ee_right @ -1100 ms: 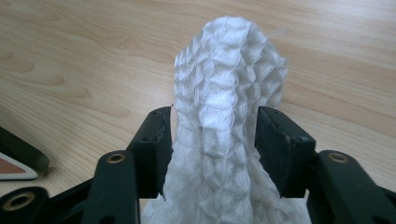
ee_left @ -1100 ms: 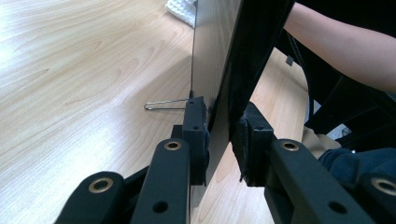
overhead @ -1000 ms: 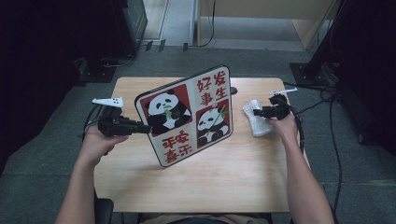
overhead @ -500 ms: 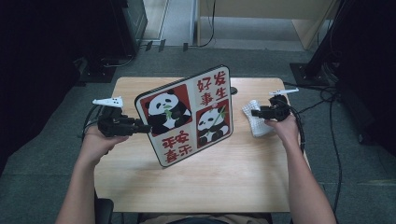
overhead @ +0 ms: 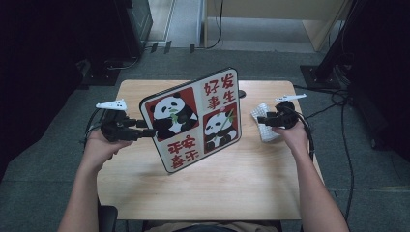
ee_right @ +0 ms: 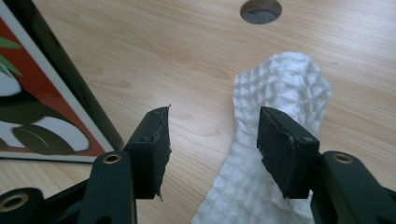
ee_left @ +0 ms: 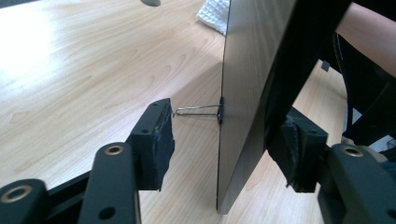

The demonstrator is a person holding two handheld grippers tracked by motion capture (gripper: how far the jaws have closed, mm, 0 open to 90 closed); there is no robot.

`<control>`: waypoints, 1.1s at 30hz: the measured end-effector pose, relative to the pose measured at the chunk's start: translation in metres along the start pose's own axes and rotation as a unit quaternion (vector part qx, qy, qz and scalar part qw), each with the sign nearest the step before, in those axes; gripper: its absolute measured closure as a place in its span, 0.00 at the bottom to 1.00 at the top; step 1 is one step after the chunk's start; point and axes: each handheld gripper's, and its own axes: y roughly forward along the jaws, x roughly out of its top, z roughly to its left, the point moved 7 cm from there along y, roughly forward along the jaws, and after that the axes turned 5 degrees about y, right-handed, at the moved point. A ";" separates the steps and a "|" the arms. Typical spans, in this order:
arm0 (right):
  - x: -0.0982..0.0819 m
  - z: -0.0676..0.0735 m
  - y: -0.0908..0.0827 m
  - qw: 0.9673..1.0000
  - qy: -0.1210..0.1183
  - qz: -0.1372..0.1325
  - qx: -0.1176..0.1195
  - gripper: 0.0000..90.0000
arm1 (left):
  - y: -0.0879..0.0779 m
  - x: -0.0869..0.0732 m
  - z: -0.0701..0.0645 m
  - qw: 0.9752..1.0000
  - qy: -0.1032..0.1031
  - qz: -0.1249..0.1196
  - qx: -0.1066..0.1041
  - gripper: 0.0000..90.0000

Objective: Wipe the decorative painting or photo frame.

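My left gripper (overhead: 145,133) sits at the left edge of the panda board (overhead: 193,121), which stands tilted on the table (overhead: 193,193). My left jaws have just been opening; the board's edge lies between them, and I see no pad pressing on it. In the left gripper view one pad (ee_left: 161,140) hangs on the board's back side (ee_left: 252,70), near a wire clip (ee_left: 198,110) that juts from that edge, and the other pad is on the side of a black strip that hides the board's face there.

My right gripper (overhead: 263,120) hovers to the right of the board, well apart from it. Its jaws have just been closing a little, yet they stand wide and grip nothing. The white waffle cloth (ee_right: 275,107) lies under them on the table, just right of the board. A round hole (ee_right: 260,10) shows in the table beyond the cloth.
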 end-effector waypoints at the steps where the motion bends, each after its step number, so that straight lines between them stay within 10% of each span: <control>1: 0.001 0.002 0.000 1.000 -0.001 -0.003 0.003 0.49 | 0.000 0.000 0.000 1.000 0.001 -0.001 0.002 0.44; 33: -0.020 0.036 -0.015 0.999 -0.032 -0.001 0.033 0.45 | 0.000 -0.003 0.012 0.999 -0.017 -0.013 0.029 0.39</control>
